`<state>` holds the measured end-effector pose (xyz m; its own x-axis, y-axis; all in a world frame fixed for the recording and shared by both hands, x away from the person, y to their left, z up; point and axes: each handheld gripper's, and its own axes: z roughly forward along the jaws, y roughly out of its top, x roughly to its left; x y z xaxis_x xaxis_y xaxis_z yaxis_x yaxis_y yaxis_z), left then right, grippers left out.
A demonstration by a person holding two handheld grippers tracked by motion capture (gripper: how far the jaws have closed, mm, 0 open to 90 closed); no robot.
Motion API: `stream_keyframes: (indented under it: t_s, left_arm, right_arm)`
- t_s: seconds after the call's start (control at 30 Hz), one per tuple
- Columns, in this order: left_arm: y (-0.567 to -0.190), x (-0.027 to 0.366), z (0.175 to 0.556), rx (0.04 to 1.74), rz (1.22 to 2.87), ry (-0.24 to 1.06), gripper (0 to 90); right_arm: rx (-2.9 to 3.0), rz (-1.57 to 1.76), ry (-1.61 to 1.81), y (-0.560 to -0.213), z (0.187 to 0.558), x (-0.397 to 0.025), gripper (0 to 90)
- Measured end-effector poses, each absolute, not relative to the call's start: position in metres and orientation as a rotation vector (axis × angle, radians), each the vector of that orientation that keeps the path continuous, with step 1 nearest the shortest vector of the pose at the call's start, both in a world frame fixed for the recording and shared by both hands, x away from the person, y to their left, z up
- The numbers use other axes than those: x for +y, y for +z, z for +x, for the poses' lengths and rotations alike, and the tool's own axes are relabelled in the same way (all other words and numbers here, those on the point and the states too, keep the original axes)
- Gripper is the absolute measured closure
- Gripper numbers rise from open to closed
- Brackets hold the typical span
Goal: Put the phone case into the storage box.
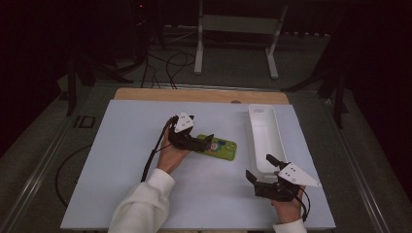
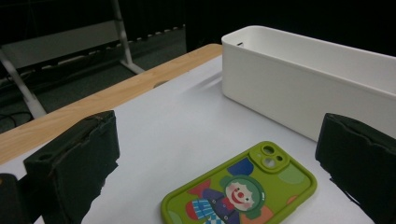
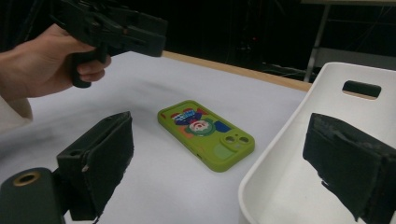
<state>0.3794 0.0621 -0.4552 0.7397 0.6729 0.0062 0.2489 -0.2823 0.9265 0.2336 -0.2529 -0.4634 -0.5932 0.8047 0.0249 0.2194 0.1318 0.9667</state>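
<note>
Left tool (image 1: 208, 141) open over phone (image 1: 221, 147) | right tool (image 1: 259, 168) open

This looks like a lab or recording studio set up for data capture — not a home or shop. The room is kept dark, with black surroundings on every side, and light falls mainly on 1 work table (image 1: 121, 145) covered by a pale sheet over a wooden top (image 1: 199, 95). Black cables (image 1: 167, 65) run across the grey carpeted floor (image 1: 233, 63) behind it, near a metal frame stand (image 1: 238, 29) and dark tripod-like legs (image 1: 80, 73) at the left — equipment, rather than furniture, rings the table.
</note>
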Motion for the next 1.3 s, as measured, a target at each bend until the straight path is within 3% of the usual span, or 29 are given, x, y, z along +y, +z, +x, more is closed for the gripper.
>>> stream_keyframes:
  t_s: [0.6, 0.97, 1.2, 1.3]
  left_arm:
    - [-0.469, 0.052, 0.405, 0.789, 1.831, 0.495, 3.1]
    - [-0.480, 0.044, 0.417, 0.850, 1.884, 0.450, 10.1]
    - [-0.485, 0.035, 0.420, 0.872, 1.931, 0.483, 20.3]
    - [-0.487, 0.032, 0.421, 0.878, 1.946, 0.492, 30.7]
  right_arm:
    - [1.885, 0.980, 1.480, -0.462, 0.233, -0.255, 8.6]
    - [1.879, 0.985, 1.484, -0.461, 0.232, -0.256, 8.6]
    - [1.879, 0.983, 1.485, -0.461, 0.232, -0.256, 8.6]
    - [1.877, 0.984, 1.486, -0.461, 0.232, -0.256, 8.6]
